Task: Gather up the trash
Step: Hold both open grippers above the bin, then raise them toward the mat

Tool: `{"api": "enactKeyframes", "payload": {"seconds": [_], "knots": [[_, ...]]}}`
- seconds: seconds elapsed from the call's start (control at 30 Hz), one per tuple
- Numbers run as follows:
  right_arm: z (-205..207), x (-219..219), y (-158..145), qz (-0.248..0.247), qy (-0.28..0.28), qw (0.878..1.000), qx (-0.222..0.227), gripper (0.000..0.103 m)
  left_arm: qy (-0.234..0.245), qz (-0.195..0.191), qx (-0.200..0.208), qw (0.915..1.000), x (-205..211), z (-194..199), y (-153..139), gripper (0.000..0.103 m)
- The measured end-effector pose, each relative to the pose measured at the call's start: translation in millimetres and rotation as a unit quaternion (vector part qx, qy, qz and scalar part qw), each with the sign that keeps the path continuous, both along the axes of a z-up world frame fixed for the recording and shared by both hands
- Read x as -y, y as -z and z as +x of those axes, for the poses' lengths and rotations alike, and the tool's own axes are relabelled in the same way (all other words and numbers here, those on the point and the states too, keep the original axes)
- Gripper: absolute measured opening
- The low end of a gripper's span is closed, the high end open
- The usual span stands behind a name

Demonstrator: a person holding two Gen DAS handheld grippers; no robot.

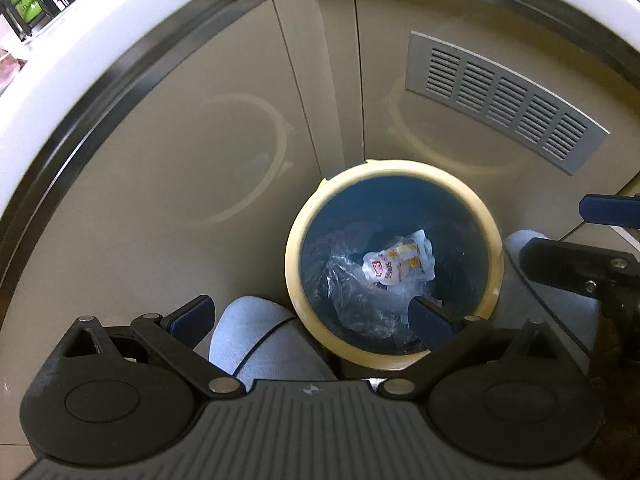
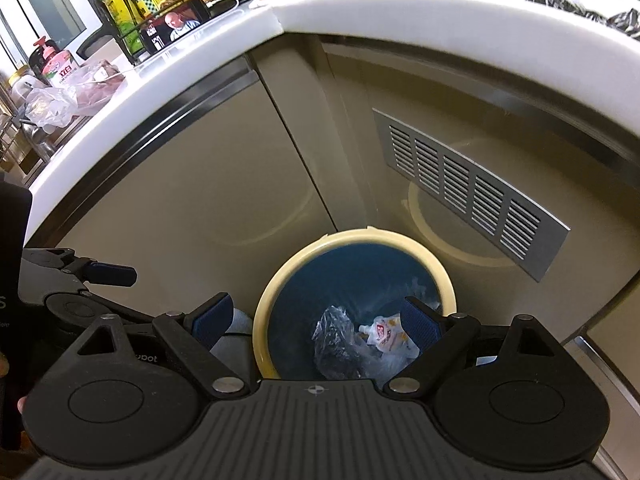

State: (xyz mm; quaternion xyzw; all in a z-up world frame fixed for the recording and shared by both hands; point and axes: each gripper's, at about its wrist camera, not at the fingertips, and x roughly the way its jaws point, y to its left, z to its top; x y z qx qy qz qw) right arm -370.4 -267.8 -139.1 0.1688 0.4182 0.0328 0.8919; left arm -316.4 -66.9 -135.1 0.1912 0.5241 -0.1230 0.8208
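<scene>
Both grippers, left (image 1: pixel 310 318) and right (image 2: pixel 316 318), hung spread and empty over the bin (image 1: pixel 494 276). Next, I judged, they must grasp its liner (image 1: pixel 352 292).

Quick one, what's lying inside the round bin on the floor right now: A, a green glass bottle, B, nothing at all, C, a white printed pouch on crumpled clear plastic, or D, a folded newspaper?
C: the white printed pouch rests on crumpled clear plastic inside the bin.
</scene>
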Motion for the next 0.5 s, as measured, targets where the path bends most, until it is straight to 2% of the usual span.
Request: {"api": "enactKeyframes", "payload": {"seconds": [0.5], "knots": [[7.6,7.3,6.1,0.002,0.003,1.0,-0.008,0.092,-0.006,0.0,-0.017,0.9998,3.3,14.8,2.5,0.103]]}}
